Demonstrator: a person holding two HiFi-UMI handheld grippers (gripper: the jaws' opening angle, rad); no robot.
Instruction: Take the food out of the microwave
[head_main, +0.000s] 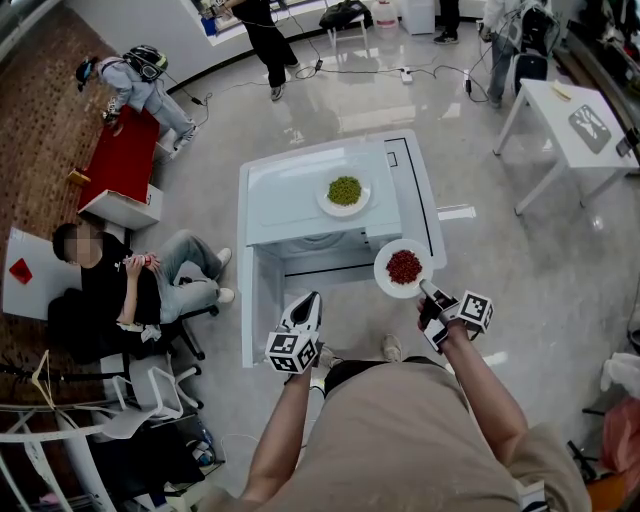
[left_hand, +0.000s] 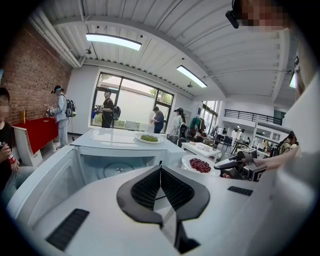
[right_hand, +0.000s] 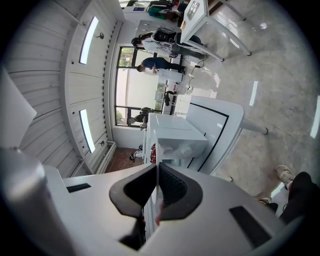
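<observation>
Outside the open microwave (head_main: 280, 205), in the head view, the plate of red food (head_main: 384, 274) is gripped at its rim by the right gripper (head_main: 425, 288); in the left gripper view, the left gripper (left_hand: 160, 169) is clenched on nothing before a bare cavity (left_hand: 115, 170); in the right gripper view, that pinch is confirmed, so only setting-down is judged left.

Microwave (head_main: 300, 195) at centre, its door (head_main: 420, 195) swung out to its right. One plate (head_main: 323, 202) sits on the microwave's top. Second plate (head_main: 384, 278) is before the opening's right side, beside the door; right tool (head_main: 425, 288) clamps its near rim. Left tool (head_main: 312, 300) is left of that plate, before the opening, jaws together, empty. Bench (head_main: 575, 125) far right, behind. Seated person (head_main: 120, 285) left of the microwave.
</observation>
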